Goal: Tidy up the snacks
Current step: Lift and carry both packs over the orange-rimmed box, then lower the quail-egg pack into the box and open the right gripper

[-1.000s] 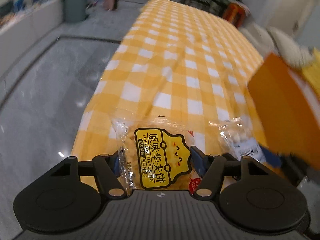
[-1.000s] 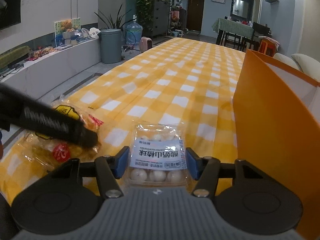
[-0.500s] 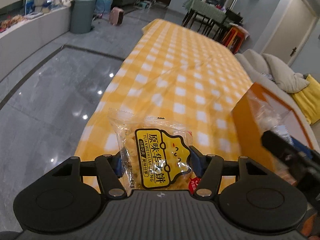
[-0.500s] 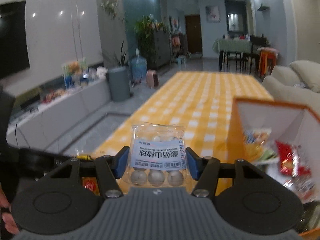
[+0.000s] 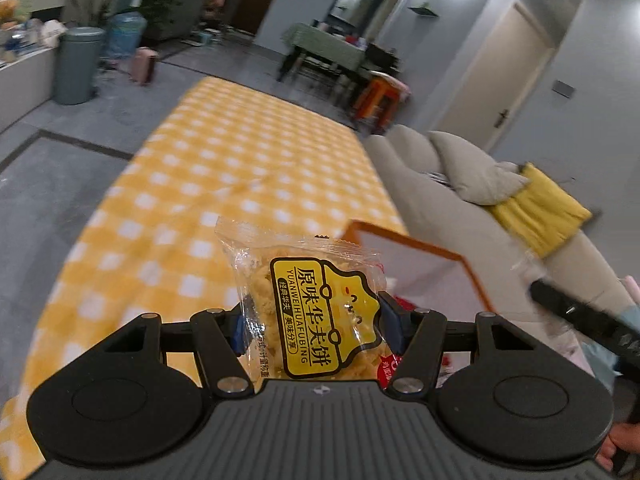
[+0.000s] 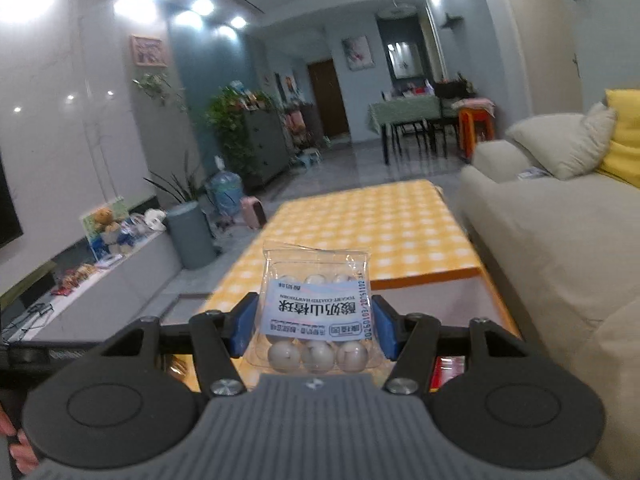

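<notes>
My left gripper is shut on a clear waffle snack packet with a yellow label, held up in the air above the yellow checked tablecloth. To its right stands an orange-rimmed box with red packets inside. My right gripper is shut on a clear tray of white coated balls with a pale blue label. It hangs over the same orange box, whose white inner wall shows behind it. The right gripper's black arm crosses the left wrist view at the right edge.
A beige sofa with grey and yellow cushions runs along the right of the table. A grey bin and a low white cabinet stand at the left. A dining table with chairs is at the far end.
Both grippers have risen from the tablecloth with their packets and tilted up. The box's open top has come into view under them, and the right gripper has moved over it.
</notes>
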The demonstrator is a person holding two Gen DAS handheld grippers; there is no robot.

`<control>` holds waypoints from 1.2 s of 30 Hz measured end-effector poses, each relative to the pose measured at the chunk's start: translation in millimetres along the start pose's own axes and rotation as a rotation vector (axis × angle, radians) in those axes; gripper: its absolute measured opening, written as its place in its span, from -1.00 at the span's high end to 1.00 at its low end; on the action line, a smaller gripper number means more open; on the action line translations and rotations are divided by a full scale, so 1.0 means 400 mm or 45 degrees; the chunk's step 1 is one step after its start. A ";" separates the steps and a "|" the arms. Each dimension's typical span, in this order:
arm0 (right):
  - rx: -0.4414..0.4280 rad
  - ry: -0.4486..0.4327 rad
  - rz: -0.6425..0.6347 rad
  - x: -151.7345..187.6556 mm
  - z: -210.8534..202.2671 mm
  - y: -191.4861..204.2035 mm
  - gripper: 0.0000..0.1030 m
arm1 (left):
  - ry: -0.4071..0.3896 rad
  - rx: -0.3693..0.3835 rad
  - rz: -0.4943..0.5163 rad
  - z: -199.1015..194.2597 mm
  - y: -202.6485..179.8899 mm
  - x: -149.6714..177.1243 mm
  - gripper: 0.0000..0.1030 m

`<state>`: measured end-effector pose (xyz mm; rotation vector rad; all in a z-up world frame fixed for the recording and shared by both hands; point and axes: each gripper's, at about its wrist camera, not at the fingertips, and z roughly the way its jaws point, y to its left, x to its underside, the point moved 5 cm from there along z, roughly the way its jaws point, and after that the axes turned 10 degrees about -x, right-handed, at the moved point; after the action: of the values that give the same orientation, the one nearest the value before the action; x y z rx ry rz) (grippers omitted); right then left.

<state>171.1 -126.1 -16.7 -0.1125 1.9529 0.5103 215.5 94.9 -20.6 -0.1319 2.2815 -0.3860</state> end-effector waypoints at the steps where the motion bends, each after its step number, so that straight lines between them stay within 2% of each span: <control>1: -0.007 0.045 -0.009 -0.008 -0.002 -0.023 -0.13 | 0.003 0.018 0.011 0.008 -0.021 -0.004 -0.35; 5: -0.051 0.264 -0.013 -0.015 0.025 -0.112 -0.13 | 0.026 0.066 0.041 0.052 -0.096 -0.003 -0.35; 8: -0.003 0.360 0.023 -0.023 0.064 -0.169 -0.13 | 0.059 0.074 0.054 0.084 -0.139 0.014 -0.35; 15: 0.073 0.603 0.192 0.008 0.255 -0.260 -0.13 | 0.151 0.056 0.164 0.148 -0.184 0.058 -0.35; 20: 0.177 0.658 0.126 0.016 0.375 -0.270 -0.13 | 0.142 -0.017 0.271 0.168 -0.201 0.076 -0.35; 23: 0.202 0.688 0.128 0.019 0.410 -0.274 -0.14 | 0.128 -0.017 0.318 0.164 -0.212 0.081 -0.35; 27: 0.262 0.757 0.155 0.027 0.465 -0.296 -0.14 | 0.136 0.002 0.307 0.163 -0.211 0.081 -0.35; 32: 0.301 0.827 0.224 0.078 0.514 -0.332 -0.16 | 0.149 0.024 0.277 0.162 -0.201 0.078 -0.35; 34: 0.289 0.852 0.144 0.082 0.520 -0.325 -0.26 | 0.143 0.038 0.259 0.164 -0.196 0.079 -0.35; 36: 0.205 0.929 0.130 0.086 0.524 -0.318 -0.72 | 0.143 0.067 0.233 0.166 -0.191 0.081 -0.35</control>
<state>373.2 -151.9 -157.5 -0.1056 2.7165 0.4042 240.4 0.0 -61.2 0.1280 2.3682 -0.3648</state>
